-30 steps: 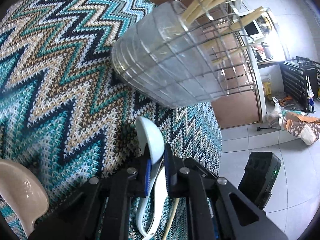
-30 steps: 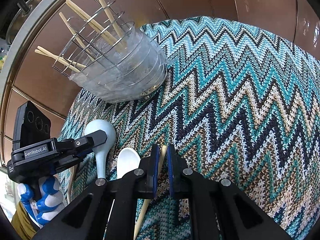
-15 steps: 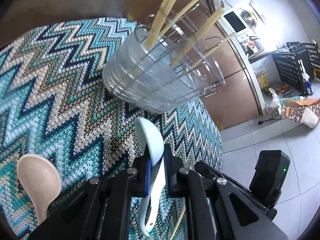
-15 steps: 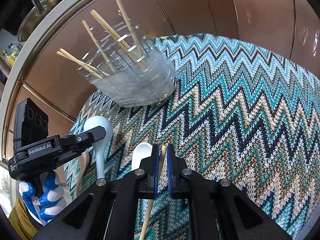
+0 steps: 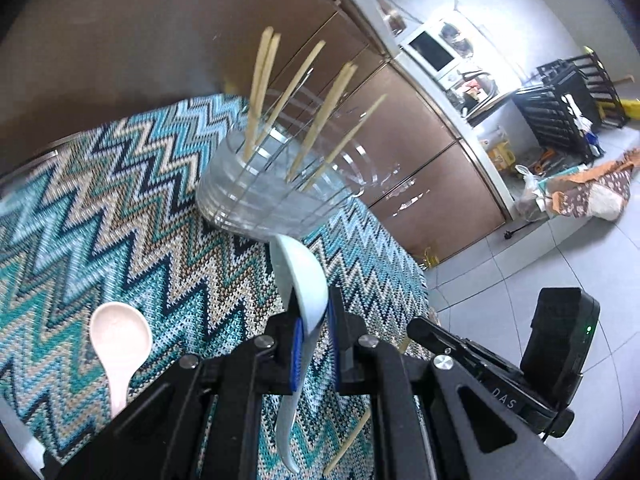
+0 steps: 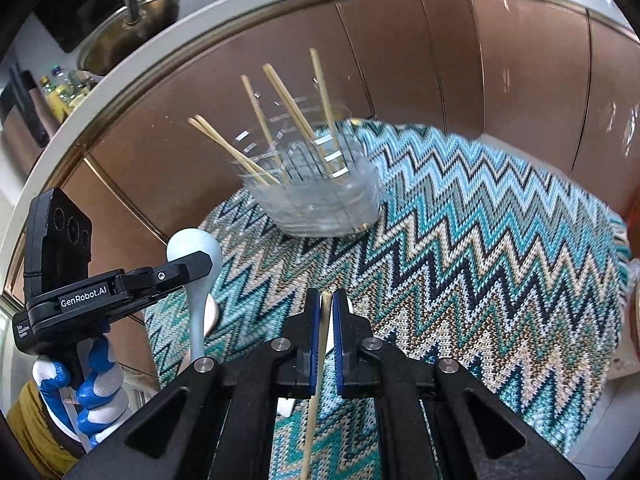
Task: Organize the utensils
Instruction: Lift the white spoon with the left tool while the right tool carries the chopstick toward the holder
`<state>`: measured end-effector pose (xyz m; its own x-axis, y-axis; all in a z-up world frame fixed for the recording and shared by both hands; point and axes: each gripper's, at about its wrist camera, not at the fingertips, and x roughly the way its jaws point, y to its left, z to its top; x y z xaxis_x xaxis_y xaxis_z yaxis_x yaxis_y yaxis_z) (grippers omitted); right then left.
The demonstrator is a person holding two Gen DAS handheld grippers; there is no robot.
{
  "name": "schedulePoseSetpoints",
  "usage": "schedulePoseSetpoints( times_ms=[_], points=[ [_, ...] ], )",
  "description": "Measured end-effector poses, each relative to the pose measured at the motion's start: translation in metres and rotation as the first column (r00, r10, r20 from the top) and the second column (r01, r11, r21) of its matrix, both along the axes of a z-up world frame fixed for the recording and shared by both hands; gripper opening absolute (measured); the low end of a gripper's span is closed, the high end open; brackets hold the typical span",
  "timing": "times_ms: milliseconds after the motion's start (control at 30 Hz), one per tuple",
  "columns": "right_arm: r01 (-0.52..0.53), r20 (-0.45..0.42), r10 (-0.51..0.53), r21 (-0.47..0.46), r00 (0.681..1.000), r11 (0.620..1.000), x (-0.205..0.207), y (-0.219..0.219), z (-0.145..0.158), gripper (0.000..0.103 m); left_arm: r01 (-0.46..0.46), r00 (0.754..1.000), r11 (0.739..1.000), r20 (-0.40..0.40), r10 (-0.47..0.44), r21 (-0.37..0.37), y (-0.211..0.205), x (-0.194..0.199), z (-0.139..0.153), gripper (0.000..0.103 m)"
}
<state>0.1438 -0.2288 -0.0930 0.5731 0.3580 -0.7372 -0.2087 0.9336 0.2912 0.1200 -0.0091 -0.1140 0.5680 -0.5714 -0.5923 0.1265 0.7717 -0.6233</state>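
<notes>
Two grippers are held above the zigzag cloth; a pale blue spoon is clamped between the left gripper fingers, bowl forward, near the clear utensil holder; a single chopstick is pinched in the right gripper, fingers nearly together; several chopsticks are stood in the holder; a pink spoon is left lying on the cloth.

Home kitchen: brown cabinets, microwave, pot on counter
</notes>
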Motion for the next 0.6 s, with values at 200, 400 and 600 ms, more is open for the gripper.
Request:
schedulePoseSetpoints(
  times_ms=[200,400,600],
  points=[
    [0.0,0.073,0.002,-0.021,0.997,1.0,-0.029,0.0,0.031,0.006,-0.002,0.996,0.999,0.091,-0.001,0.039,0.008,-0.026,0.032,0.01],
    [-0.008,0.15,0.015,-0.044,0.989,0.999,-0.046,0.004,0.063,0.005,-0.023,0.982,0.996,0.187,0.006,0.086,0.016,-0.051,0.067,0.01],
    [-0.009,0.231,0.025,-0.071,0.973,0.997,-0.049,0.021,0.091,0.005,-0.04,0.969,0.993,0.247,0.011,0.111,0.022,-0.06,0.089,0.01]
  ],
)
